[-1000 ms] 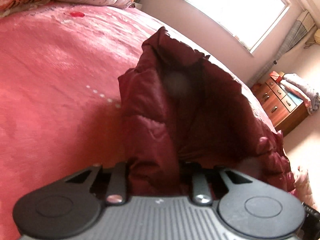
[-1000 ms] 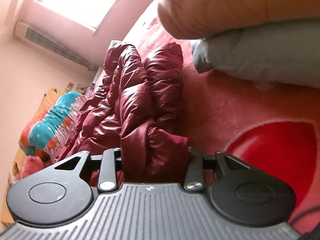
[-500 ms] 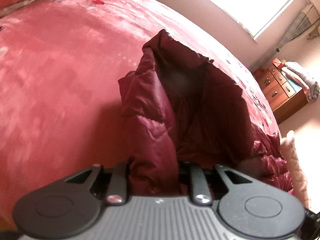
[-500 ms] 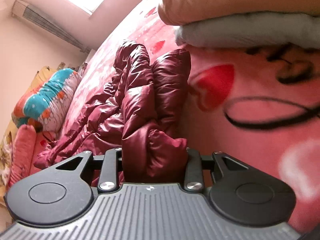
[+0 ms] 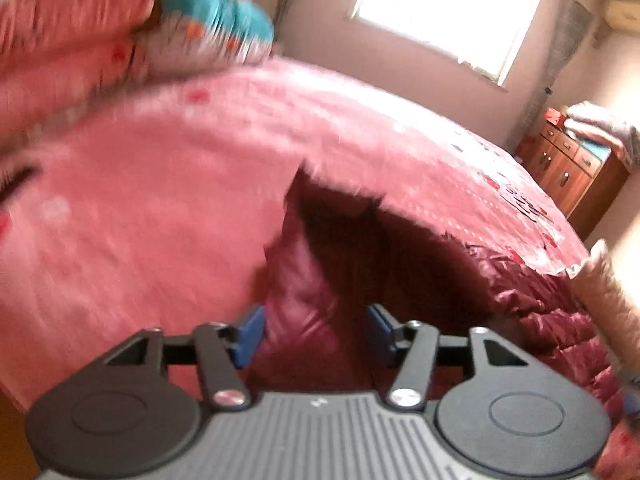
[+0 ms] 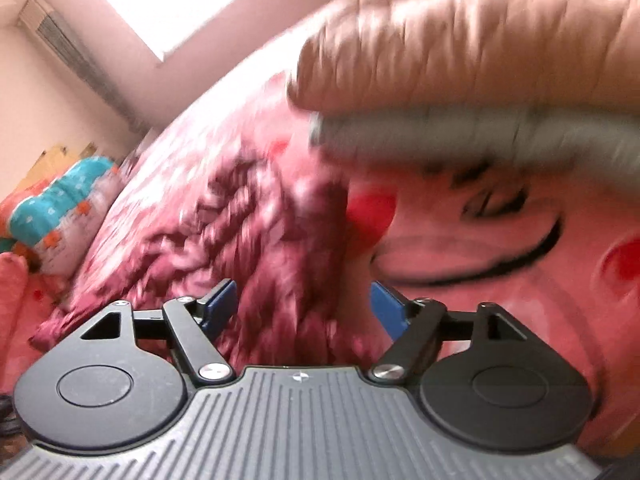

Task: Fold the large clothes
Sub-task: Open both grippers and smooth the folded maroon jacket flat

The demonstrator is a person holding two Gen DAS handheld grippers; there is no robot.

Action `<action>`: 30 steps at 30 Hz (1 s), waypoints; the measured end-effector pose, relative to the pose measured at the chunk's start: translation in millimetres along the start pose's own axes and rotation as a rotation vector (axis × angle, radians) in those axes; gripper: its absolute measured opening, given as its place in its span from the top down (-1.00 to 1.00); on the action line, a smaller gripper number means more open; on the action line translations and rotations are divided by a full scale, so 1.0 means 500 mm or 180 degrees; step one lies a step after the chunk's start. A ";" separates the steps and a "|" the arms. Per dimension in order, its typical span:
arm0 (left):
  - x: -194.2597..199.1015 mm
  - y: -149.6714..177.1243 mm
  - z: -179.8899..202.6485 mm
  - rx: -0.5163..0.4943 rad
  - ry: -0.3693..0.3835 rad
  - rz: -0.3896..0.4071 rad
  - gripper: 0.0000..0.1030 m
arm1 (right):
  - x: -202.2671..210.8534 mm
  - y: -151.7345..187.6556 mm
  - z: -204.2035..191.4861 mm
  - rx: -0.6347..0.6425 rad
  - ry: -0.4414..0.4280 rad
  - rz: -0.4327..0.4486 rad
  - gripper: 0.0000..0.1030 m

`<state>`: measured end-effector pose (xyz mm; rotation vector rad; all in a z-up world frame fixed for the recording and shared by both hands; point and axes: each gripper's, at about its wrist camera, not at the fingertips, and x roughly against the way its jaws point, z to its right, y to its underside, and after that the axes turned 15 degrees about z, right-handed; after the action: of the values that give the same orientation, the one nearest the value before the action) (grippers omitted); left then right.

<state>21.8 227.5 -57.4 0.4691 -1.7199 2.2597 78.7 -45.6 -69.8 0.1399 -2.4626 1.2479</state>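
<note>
Our left claw (image 5: 314, 330) stood partly open in the left wrist view, its jaws having just been opening; the blue pads (image 5: 250, 334) flanked a fold of the maroon puffer jacket (image 5: 320, 280) without clearly pressing it. We saw that jacket heaped on the pink bed (image 5: 140, 220) toward its near right edge, with bright pillows (image 5: 208, 36) at the far left corner and a wooden dresser (image 5: 568, 168) beyond the far right side under the window (image 5: 448, 12).

Through the right wrist view our right claw (image 6: 302, 306) gaped wide, likewise just opened, pads clear of the jacket (image 6: 256, 240) that lay blurred between and beyond them on the bed (image 6: 500, 300). We saw folded tan and grey quilts (image 6: 480, 80) stacked near the bed's upper right.
</note>
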 end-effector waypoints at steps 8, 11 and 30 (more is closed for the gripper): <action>-0.014 -0.023 0.094 -0.0337 0.0574 -0.0031 -0.10 | 0.020 -0.022 -0.115 0.0859 -0.0488 0.0399 -0.93; -0.054 0.009 0.131 -0.0444 0.0715 -0.0221 -0.08 | -0.034 -0.006 -0.165 0.1009 -0.0757 0.0168 -0.93; -0.320 0.018 0.221 -0.0660 0.0425 -0.0113 -0.01 | -0.317 0.023 -0.160 0.1461 -0.0322 -0.0028 -0.88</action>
<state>174.8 116.4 -103.0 0.2946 -1.8353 2.0110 244.8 12.5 -94.6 0.3404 -2.2075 1.8222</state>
